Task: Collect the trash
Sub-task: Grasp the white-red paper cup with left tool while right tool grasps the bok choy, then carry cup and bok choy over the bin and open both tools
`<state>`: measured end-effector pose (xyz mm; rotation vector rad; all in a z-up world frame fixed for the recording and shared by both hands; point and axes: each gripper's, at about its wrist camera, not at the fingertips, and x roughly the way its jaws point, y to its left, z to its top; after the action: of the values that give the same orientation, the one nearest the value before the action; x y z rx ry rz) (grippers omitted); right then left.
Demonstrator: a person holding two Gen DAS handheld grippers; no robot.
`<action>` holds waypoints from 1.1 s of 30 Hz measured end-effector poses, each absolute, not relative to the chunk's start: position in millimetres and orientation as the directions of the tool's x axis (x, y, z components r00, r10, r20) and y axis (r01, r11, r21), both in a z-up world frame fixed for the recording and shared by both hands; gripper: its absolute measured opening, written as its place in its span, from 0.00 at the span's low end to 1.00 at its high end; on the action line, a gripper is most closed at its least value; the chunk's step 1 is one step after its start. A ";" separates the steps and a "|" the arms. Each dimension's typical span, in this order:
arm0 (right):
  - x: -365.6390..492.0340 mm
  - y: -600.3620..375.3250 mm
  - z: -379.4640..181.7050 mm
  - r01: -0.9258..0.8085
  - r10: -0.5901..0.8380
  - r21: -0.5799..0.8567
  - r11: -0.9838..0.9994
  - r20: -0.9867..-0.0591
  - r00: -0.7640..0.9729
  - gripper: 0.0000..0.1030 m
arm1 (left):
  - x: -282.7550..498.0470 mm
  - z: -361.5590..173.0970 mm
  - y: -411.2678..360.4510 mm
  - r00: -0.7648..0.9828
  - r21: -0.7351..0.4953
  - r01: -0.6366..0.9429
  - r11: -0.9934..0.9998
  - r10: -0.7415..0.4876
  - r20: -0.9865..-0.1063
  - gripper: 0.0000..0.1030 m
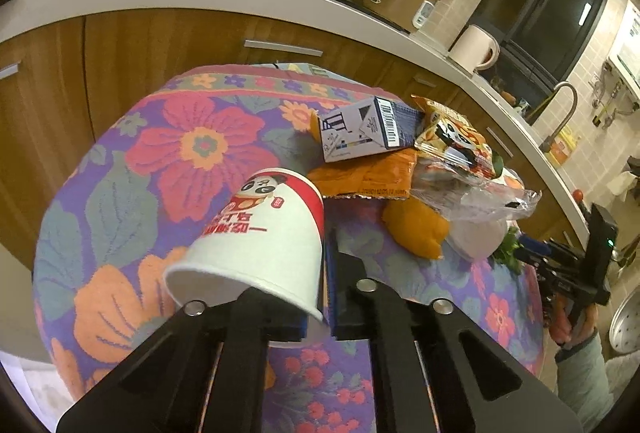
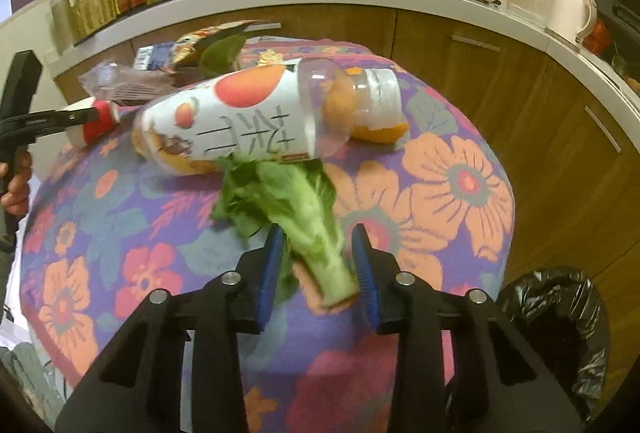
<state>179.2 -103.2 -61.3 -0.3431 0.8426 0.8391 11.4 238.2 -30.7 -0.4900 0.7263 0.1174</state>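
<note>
Two grabs are running at once, so I take them from the left, placing everything against the juice bottle (image 2: 272, 117) lying on its side mid-desk. Left of the bottle, my left gripper (image 1: 326, 283) has its jaws clamped shut on the wall of the tipped paper cup (image 1: 256, 237), one finger inside the mouth; I should lift gently, since thin card will likely crush or slip. Just in front of the bottle, the leafy green stalk (image 2: 310, 229) lies between the jaws of my right gripper (image 2: 320, 265), which stand partly open with a gap either side, not yet pinching; I judge a grip on the firm pale stem best. Right of the bottle, the flowered desk (image 2: 460, 169) curves off to its edge, with the black-lined bin (image 2: 560, 317) below it, an open path.
</note>
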 end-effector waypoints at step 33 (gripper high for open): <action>132.2 -183.3 -53.9 -0.691 0.565 0.137 0.710 -0.696 0.443 0.30 | -1.4 15.8 61.8 0.801 -0.257 0.064 0.964 -0.203 -0.563 0.02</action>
<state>132.2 -183.3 -53.9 -0.1767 0.7903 0.7838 -1.4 61.8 15.8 -0.2310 0.6265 -0.1446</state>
